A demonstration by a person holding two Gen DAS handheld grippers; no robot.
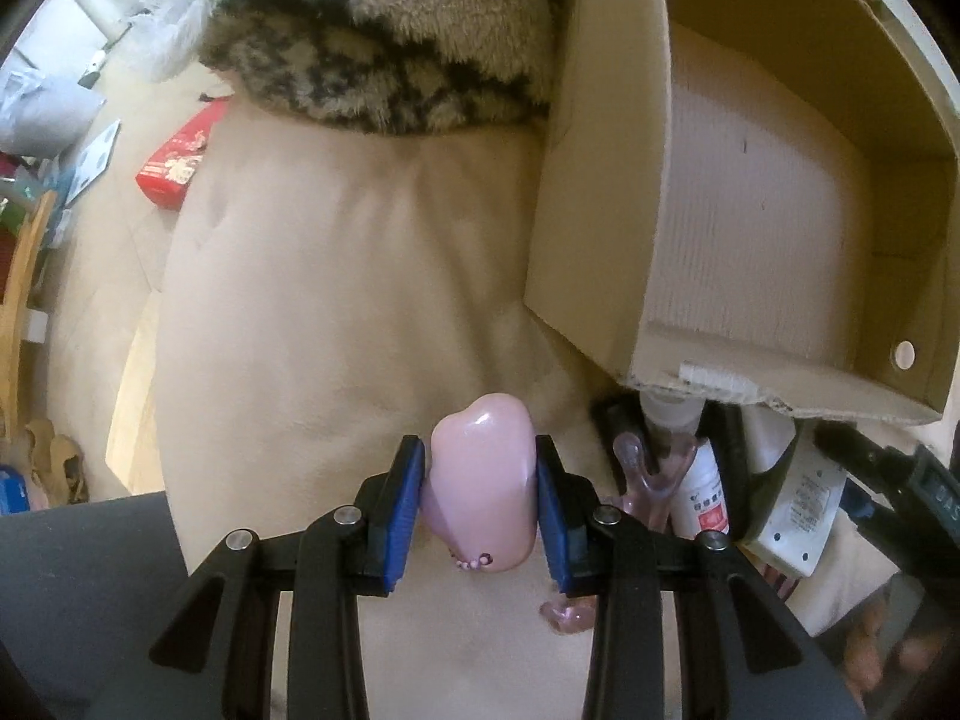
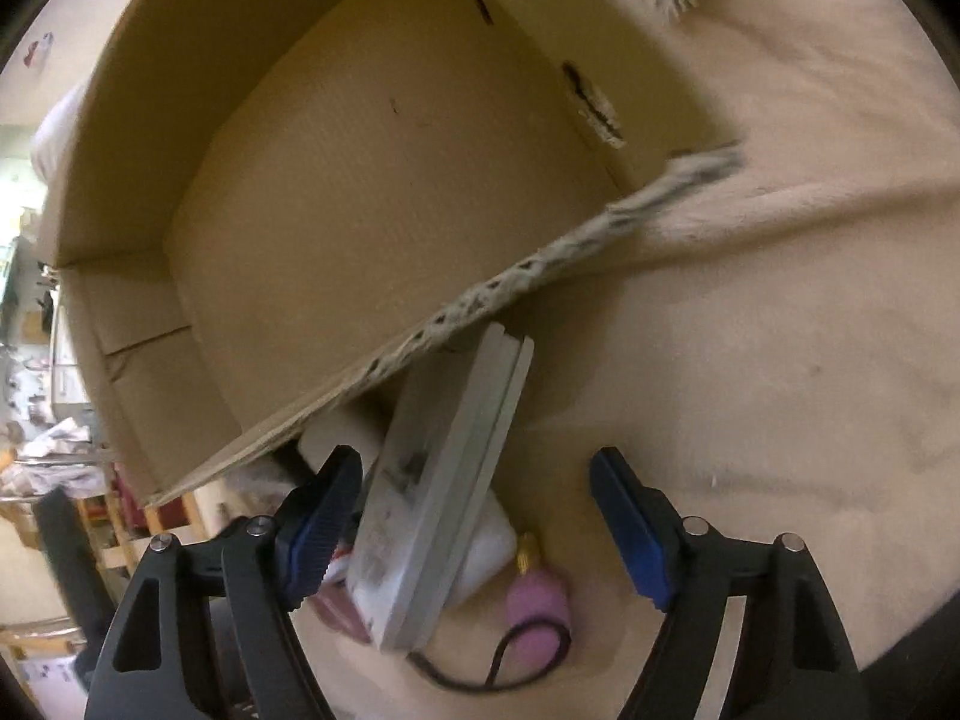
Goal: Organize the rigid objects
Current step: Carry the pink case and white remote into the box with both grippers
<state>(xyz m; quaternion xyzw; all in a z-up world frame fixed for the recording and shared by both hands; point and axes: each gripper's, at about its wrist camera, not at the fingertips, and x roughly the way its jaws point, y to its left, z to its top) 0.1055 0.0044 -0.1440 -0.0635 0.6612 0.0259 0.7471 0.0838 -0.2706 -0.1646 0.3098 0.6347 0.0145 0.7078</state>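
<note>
Here, the left hand-held gripper [image 1: 478, 501] is clamped on a glossy pink heart-shaped piece [image 1: 483, 486], both blue pads pressing its sides, above a cream quilted bed cover [image 1: 336, 276]. Just to its right lie a clear pink plastic piece [image 1: 645, 480], a small white bottle [image 1: 702, 495] with a red label and a white flat device [image 1: 798, 504], all crowded under the torn front edge of a cardboard box [image 1: 594, 180]. The right hand-held gripper [image 2: 474, 531] stands wide apart, its left pad beside a white flat device [image 2: 444, 504] that tilts up against the box's edge, clamping nothing. A pink cylindrical plug [image 2: 537, 600] with a black cord lies between its fingers on the cover. Further off, the box [image 2: 372, 192] sits open. A spotted furry blanket [image 1: 384, 36] lies beyond the cover.
</note>
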